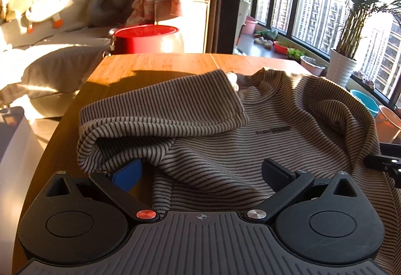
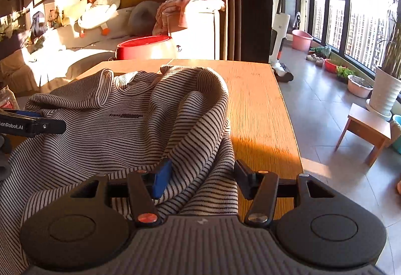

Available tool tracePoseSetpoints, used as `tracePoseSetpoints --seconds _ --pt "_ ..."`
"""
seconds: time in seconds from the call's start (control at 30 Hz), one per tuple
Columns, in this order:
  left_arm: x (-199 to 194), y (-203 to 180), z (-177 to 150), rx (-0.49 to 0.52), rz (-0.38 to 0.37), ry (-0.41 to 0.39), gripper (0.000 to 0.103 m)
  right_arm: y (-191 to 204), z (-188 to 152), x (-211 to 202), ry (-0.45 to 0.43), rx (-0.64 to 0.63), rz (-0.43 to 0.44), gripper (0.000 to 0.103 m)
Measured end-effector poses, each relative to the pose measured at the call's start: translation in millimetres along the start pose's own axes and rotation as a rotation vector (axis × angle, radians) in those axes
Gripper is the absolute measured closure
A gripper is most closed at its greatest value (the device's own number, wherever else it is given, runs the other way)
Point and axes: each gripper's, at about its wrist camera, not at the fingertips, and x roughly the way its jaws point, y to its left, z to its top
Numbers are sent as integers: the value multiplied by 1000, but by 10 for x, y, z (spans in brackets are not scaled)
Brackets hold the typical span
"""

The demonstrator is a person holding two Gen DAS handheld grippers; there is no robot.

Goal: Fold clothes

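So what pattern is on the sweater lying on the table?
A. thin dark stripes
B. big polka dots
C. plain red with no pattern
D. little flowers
A, because the sweater spread on the wooden table is pale with thin dark stripes running all over its body and sleeves.

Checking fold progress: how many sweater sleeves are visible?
2. One sleeve is folded across the chest on the left gripper's side; the other sleeve is bunched at the right gripper's side. None appears hidden.
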Motion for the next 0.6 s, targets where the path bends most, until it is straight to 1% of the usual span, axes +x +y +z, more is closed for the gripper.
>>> tracePoseSetpoints --seconds 0.27,0.47,0.6 --pt "-36 -64 32 42 7 -37 0 5 4 22 -2 -11 3 45" --pt "-25 -46 110 120 53 -75 0 19 4 12 -7 -8 9 45" --pt "5 3 156 188 81 -95 5 40 -5 8 -9 -16 5 44"
